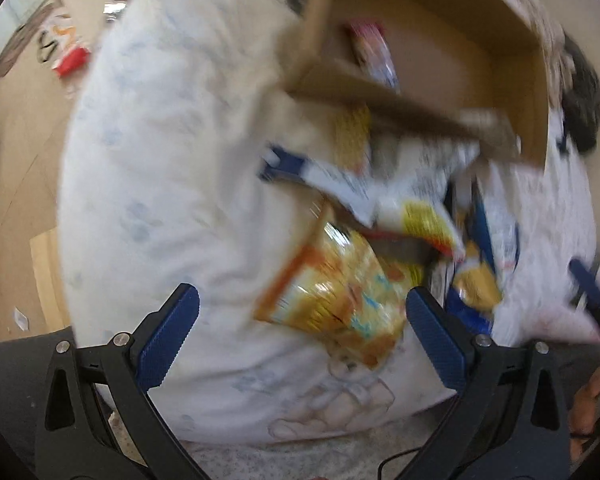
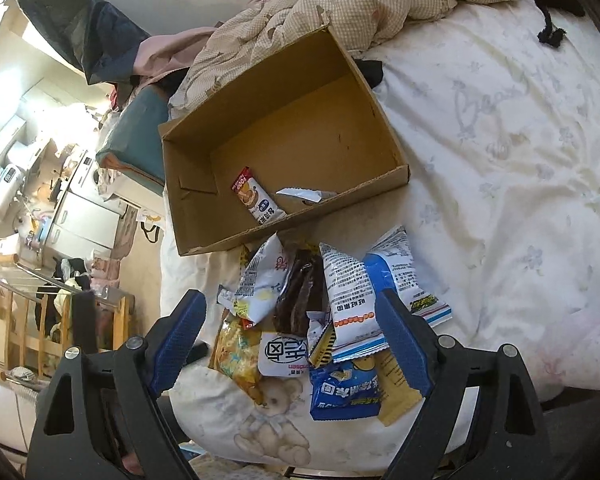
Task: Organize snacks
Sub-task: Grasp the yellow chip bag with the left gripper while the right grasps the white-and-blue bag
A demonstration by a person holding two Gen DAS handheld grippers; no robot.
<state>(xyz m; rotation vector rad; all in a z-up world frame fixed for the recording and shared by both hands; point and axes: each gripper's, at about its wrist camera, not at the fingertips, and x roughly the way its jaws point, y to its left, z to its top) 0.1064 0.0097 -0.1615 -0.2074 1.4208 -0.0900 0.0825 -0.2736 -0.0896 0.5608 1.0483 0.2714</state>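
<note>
An open cardboard box (image 2: 300,120) lies on the bed; inside it is one snack bar packet (image 2: 256,198) and a white scrap (image 2: 300,194). A pile of snack packets (image 2: 324,320) lies on the sheet in front of the box, also blurred in the left wrist view (image 1: 380,240). My right gripper (image 2: 292,336) is open and empty above the pile. My left gripper (image 1: 302,332) is open and empty, just above a yellow-orange packet (image 1: 336,300). The box also shows in the left wrist view (image 1: 440,60). The right gripper's fingers (image 1: 588,284) show at that view's right edge.
The bed has a white printed sheet (image 2: 500,140) and a crumpled beige quilt (image 2: 360,4) behind the box. The bed's edge drops to a cluttered floor at left, with a wooden rack (image 2: 40,312) and drawers (image 2: 84,216). A dark item (image 2: 552,32) lies far right.
</note>
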